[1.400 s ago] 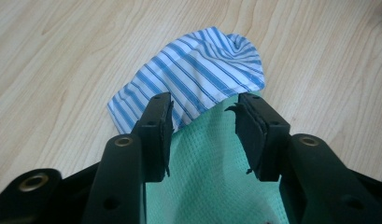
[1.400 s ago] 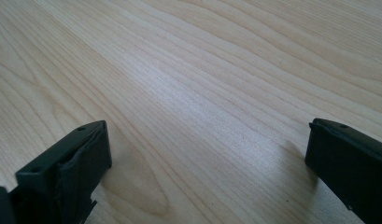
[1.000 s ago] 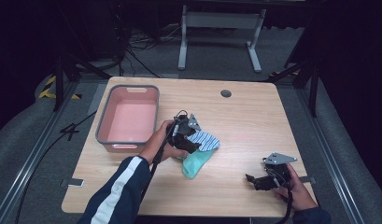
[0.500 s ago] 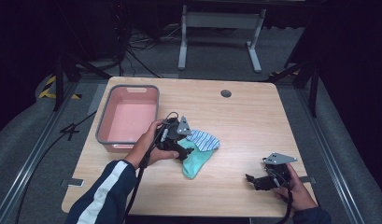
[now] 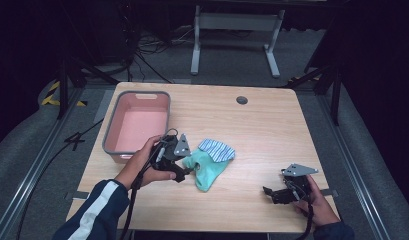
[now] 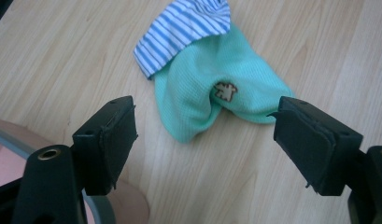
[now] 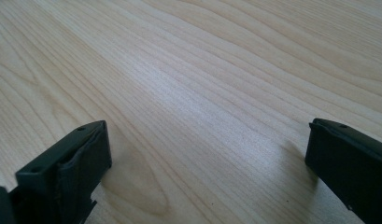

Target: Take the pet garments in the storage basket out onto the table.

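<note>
A mint green sock (image 5: 208, 170) with a blue-and-white striped cuff (image 5: 217, 148) lies crumpled on the wooden table (image 5: 252, 130), near its middle. In the left gripper view the sock (image 6: 212, 93) shows a small brown patch and lies just beyond the jaws. My left gripper (image 5: 186, 173) sits at the sock's left edge, open; its jaws have just been opening and nothing is between them (image 6: 205, 144). My right gripper (image 5: 268, 192) rests open near the front right of the table, over bare wood (image 7: 202, 168).
A pink tub with a grey rim (image 5: 111, 142) stands at the left of the table, close behind my left hand; its rim (image 6: 97, 205) shows at the lower left of the left gripper view. A round cable hole (image 5: 242, 100) is at the back.
My left gripper has let go of the sock and drawn back to the left, towards the tub. The sock stays on the table. The right hand has not moved.
</note>
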The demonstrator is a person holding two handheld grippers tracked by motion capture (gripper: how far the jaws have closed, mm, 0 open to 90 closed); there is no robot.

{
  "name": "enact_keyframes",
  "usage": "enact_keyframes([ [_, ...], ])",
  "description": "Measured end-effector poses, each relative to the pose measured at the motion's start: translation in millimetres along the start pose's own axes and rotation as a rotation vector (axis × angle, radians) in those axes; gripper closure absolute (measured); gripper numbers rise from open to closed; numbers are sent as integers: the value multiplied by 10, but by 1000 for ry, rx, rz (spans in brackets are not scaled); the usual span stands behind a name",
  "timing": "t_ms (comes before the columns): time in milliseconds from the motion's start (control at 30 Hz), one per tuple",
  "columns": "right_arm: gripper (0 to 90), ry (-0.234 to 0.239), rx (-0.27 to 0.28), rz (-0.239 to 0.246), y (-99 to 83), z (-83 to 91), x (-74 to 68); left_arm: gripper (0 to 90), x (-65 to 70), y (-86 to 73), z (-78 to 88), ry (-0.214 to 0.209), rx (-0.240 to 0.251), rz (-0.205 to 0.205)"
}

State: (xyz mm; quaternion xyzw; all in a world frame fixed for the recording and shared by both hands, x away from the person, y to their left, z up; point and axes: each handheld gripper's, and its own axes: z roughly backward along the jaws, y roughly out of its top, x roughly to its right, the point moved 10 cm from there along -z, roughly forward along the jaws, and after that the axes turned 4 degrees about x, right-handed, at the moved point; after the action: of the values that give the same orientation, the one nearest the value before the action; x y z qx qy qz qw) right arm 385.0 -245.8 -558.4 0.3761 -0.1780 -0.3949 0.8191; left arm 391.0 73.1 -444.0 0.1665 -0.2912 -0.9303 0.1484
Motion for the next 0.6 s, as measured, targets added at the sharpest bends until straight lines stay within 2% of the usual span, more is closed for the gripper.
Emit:
enact_keyframes([
  [133, 5, 0, 0, 0, 0, 0, 0, 214, -5, -81, 35, 22, -5, -3],
  [233, 5, 0, 0, 0, 0, 0, 0, 220, -11, -161, 65, 18, 1, 3],
  [400, 5, 0, 0, 0, 0, 0, 0, 221, 3, -284, 82, 19, -21, -15],
  [600, 5, 0, 0, 0, 0, 0, 0, 223, 26, -492, 116, 43, -53, -27],
])
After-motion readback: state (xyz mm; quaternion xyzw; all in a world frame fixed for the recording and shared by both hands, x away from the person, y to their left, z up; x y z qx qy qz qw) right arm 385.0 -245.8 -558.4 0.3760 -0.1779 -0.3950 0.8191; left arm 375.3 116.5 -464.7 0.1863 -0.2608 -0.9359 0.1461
